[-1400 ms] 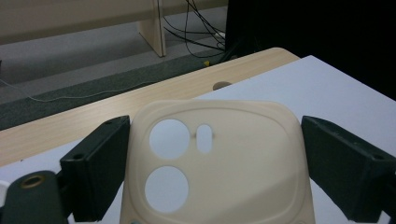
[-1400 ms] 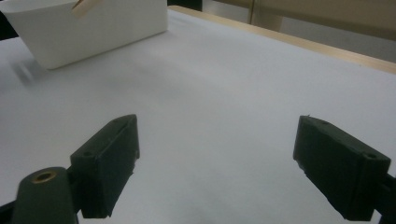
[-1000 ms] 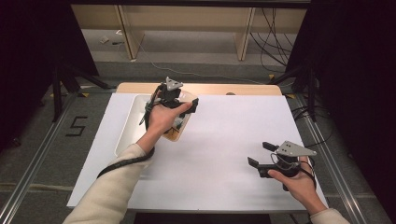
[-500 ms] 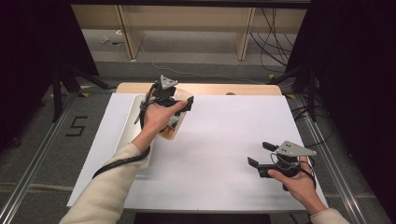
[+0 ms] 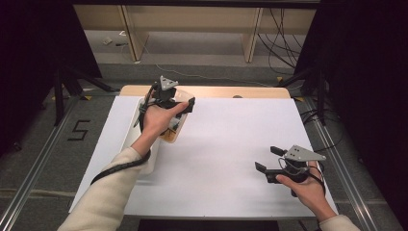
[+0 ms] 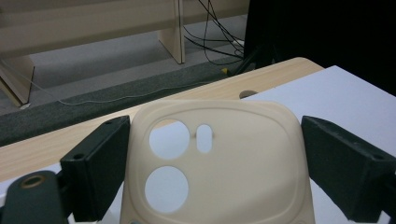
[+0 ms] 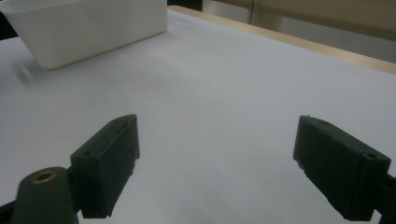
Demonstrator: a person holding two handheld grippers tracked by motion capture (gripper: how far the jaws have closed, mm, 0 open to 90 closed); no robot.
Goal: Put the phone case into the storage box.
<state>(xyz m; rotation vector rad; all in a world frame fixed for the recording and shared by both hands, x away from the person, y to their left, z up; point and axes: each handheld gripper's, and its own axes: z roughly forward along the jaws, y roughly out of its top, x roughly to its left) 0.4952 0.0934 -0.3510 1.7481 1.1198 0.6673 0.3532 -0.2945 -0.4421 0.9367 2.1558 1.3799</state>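
Note:
A cream phone case point(image 6: 219, 168) with round camera cut-outs sits between the jaws of my left gripper point(image 6: 215, 154), and both jaws press on its sides. From above, the left gripper point(image 5: 179, 104) is at the far left of the white mat, over a white tray point(image 5: 136, 129), and the case point(image 5: 173, 129) hangs below the hand. My right gripper point(image 5: 267, 159) rests low at the near right, open. Between its spread jaws lies bare mat point(image 7: 215, 140), as the right gripper point(image 7: 215, 168) view shows.
A white sheet point(image 5: 231, 144) covers most of the wooden table point(image 5: 216, 91). The white tray point(image 7: 88, 23) stands far off in the right gripper view. Beyond the table's far edge are wooden legs and loose cables point(image 5: 279, 29) on the floor.
My left gripper, with the phone case in it, has drifted slightly toward the far left of the table. The right gripper has stayed where it was.

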